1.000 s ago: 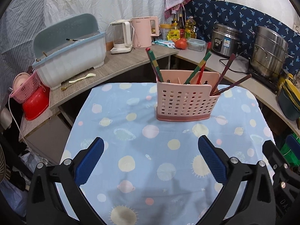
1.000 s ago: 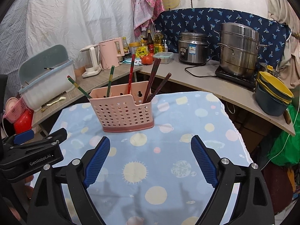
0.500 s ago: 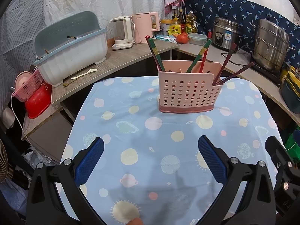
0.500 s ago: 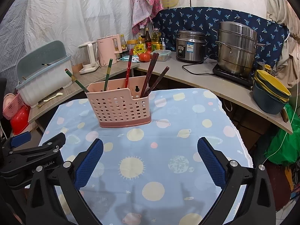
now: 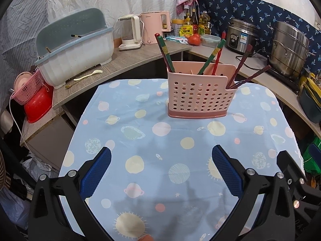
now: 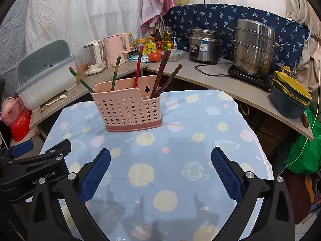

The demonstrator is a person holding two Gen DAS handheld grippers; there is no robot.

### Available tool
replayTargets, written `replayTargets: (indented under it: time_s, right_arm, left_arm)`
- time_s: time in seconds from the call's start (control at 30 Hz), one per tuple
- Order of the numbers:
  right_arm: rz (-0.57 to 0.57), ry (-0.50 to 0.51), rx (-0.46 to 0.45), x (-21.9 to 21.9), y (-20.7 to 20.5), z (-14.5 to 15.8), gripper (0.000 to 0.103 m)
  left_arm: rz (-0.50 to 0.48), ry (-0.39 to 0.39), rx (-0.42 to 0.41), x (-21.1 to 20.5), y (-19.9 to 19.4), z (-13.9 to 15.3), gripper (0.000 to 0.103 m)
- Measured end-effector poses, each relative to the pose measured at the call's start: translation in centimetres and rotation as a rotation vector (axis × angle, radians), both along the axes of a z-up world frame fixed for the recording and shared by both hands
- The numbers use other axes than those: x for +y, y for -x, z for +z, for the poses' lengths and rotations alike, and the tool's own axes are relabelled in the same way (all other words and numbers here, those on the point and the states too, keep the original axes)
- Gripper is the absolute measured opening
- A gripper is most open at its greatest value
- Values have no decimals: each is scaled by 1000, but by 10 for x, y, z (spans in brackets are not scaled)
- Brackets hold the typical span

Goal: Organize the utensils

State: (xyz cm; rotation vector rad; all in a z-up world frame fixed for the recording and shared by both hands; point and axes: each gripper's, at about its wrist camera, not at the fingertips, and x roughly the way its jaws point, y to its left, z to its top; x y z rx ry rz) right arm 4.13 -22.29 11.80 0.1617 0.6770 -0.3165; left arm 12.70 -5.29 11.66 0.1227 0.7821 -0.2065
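A pink perforated utensil holder stands on the blue patterned tablecloth; it also shows in the right wrist view. Several chopsticks stick out of it: green-red ones in the wide compartment, dark brown ones in the narrow right compartment. My left gripper is open and empty, low over the cloth, well short of the holder. My right gripper is open and empty too, beside the left one, whose body shows at its left.
A grey counter wraps behind the table with a dish-drainer bin, kettles, a rice cooker, a steel steamer pot and stacked bowls. A cream spoon lies on the counter. Red basin at left.
Both grippers have drawn back and up from the holder, so it looks smaller and more of the cloth shows. The right gripper's fingers opened wider. The chopsticks have not moved.
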Motion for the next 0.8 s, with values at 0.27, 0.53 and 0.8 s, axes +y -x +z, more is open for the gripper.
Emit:
replayTargets:
  time_s: [0.27,0.53,0.8]
  right_arm:
    - [4,6,5,4,0,-2,97]
    - [7,3,13,8,-2,-4,97]
    - [10,6,19,10,-4,-6,97]
  left_arm:
    - [-4,1,-2,0,1,0,96]
    - [5,-12,-19,1,3,-1,96]
    - [24,-30,-16,3,1,-5,96]
